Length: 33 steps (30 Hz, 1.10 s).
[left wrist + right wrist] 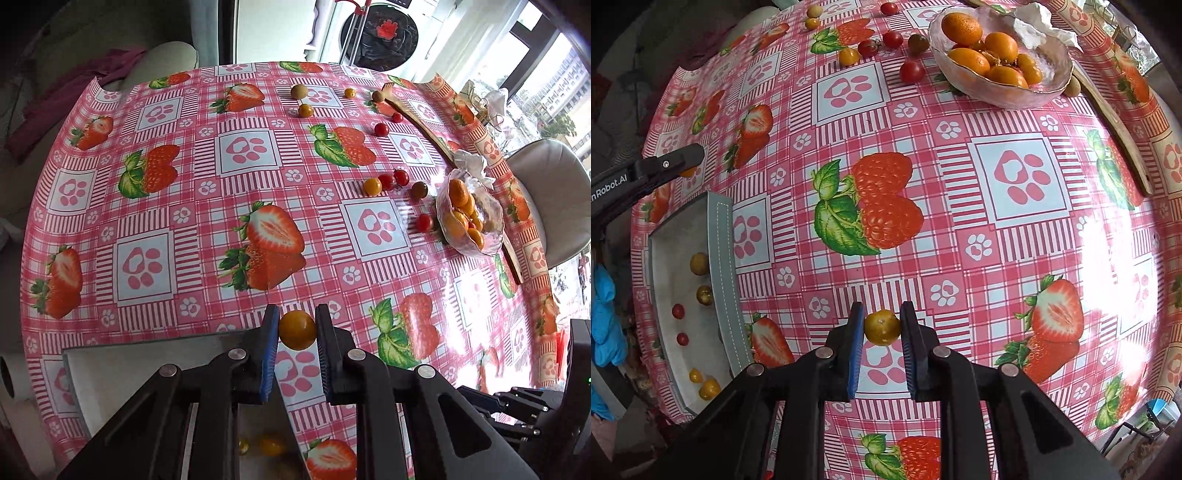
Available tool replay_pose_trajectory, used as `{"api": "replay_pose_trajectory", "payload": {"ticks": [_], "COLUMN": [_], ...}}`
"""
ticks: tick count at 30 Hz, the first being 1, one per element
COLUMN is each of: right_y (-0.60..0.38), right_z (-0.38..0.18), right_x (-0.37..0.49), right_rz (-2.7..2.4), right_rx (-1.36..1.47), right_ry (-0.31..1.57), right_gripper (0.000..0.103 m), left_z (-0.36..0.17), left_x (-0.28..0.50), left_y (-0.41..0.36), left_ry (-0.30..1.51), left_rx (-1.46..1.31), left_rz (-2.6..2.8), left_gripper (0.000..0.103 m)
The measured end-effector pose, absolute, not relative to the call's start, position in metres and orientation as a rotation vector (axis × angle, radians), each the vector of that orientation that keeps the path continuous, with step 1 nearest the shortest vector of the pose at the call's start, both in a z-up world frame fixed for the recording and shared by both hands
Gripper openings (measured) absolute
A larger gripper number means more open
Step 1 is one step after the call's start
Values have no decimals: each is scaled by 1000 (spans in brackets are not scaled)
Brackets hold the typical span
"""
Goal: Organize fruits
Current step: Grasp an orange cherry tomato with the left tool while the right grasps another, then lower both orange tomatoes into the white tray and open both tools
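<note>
Left tool pinching one yellow tomato; right tool pinching one greenish tomato.

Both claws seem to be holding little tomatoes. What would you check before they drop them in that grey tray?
1. Left gripper clamps its yellow tomato: ok.
2. Right gripper clamps its greenish tomato: ok.
3. Tray has bare floor left: ok.
4. Left tomato above the tray: ok, at its far rim.
5. Right tomato above the tray: not ok, it is beside it.
6. Grippers apart: ok.
</note>
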State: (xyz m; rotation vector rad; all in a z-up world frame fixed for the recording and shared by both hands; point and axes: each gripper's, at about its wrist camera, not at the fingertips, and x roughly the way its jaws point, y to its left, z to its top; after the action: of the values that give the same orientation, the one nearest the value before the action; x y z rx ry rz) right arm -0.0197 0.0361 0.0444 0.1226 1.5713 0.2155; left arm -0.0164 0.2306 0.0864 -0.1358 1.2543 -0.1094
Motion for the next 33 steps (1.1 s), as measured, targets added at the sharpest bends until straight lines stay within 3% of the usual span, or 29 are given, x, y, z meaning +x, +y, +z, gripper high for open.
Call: {"api": "replay_pose_trajectory", "payload": {"ticks": [18,33], "right_y": [108,200], "right_z": [72,68], "right_x": [-43,-14], "right_rz": [319,453], "right_rx": [61,26], "right_ry": [1552,1541], "right_gripper": [21,21], "left_z": [82,58], "left_x": [-124,-114], "left_y": [301,352], "left_ry": [1312,1302], "left_rx": [-182,-206], "left_rz": [1,130], "left_gripper": [21,21]}}
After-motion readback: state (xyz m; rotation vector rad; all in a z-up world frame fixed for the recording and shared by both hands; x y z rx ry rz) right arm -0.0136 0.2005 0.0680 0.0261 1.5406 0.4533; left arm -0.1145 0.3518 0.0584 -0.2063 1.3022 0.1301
